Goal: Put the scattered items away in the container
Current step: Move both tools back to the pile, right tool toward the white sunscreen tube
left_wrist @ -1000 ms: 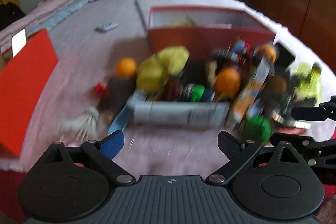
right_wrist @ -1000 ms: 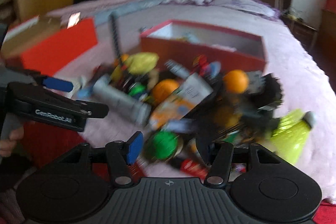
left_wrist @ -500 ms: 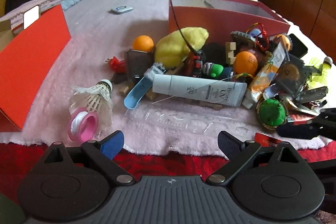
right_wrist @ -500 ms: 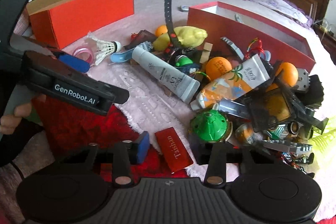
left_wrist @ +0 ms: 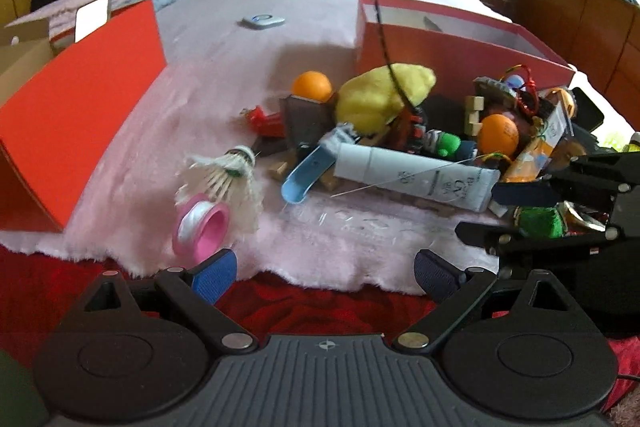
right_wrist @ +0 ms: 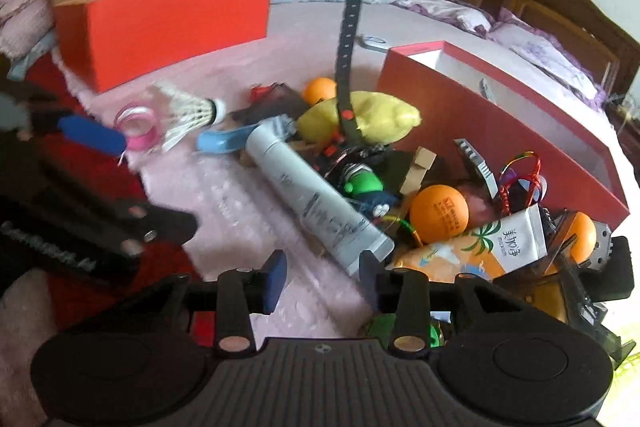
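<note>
A heap of small items lies on a pink fluffy rug in front of an open red box (left_wrist: 452,47), also in the right wrist view (right_wrist: 500,115). The heap holds a white tube (left_wrist: 416,175) (right_wrist: 316,195), a yellow plush (left_wrist: 380,95), orange balls (right_wrist: 438,213), a blue scoop (left_wrist: 308,175), a shuttlecock (left_wrist: 224,175) and a pink tape roll (left_wrist: 200,227). My left gripper (left_wrist: 324,273) is open and empty, low at the rug's front edge. My right gripper (right_wrist: 322,277) is open and empty, close above the tube's near end and a green toy (left_wrist: 540,221).
An orange-red box lid (left_wrist: 72,119) stands at the left on the rug. A black strap (right_wrist: 348,47) sticks up from the heap. A small white remote (left_wrist: 262,22) lies farther back on the bed. A wooden dresser (left_wrist: 580,15) is at the right.
Both grippers have moved closer to the heap. My right gripper has advanced over the green toy toward the tube and opened a little wider. The items have not moved.
</note>
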Tool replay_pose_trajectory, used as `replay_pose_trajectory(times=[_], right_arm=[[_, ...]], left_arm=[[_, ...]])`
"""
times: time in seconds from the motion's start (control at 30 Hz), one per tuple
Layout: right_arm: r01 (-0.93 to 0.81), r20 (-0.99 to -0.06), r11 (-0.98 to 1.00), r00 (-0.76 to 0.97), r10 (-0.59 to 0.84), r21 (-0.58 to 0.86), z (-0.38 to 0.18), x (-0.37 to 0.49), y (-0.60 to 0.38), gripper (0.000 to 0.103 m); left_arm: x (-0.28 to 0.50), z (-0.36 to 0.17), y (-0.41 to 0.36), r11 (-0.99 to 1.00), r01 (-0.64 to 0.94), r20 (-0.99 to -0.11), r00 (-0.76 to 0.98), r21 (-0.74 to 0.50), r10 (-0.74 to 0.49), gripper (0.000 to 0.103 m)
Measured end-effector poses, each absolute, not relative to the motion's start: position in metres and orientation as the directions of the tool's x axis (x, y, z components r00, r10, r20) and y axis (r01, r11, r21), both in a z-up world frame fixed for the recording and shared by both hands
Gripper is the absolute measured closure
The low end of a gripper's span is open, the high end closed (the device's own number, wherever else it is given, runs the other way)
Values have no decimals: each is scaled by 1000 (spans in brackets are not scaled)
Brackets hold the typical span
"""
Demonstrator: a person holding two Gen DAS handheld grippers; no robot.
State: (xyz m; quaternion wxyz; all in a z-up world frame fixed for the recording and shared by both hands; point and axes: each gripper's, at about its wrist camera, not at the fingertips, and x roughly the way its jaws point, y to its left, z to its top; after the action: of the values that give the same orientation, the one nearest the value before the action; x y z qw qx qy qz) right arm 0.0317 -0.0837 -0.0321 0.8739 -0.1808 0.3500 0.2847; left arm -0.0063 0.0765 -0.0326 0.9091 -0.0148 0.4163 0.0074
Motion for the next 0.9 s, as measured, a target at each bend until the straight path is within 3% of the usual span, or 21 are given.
replay_pose_trajectory(times=[0.4,0.47,0.53,0.67,0.77,0.87,0.9], right_arm=[[-595,-664,798,633,398,-89,-33,41,-84,60],[-601,-657,794,635,408,-88,-31,43,-83,56],[-601,-648,793,644,407,-100,-30,46,-80,44],[-599,-633,790,663,399,-129,-32,52,-72,42],[-598,-622,783,682,385,-171,-33,50,-69,47],[-595,-615,786,687,388,-169,-32,47,-73,61],[-595,-614,787,685,393,-160,-31,47,-76,70]], left_arm=[[-7,-40,84,999,-35,-758,652,-35,-3,7],[-8,-39,84,999,-36,-758,653,-32,-1,7],[-10,-36,85,999,-38,-753,658,-17,12,7],[-15,-35,89,999,-50,-753,657,-1,32,7],[-15,-38,93,998,-64,-768,640,-18,27,7],[-14,-38,94,997,-67,-769,639,-29,20,7],[-14,-37,94,998,-65,-768,641,-28,20,7]])
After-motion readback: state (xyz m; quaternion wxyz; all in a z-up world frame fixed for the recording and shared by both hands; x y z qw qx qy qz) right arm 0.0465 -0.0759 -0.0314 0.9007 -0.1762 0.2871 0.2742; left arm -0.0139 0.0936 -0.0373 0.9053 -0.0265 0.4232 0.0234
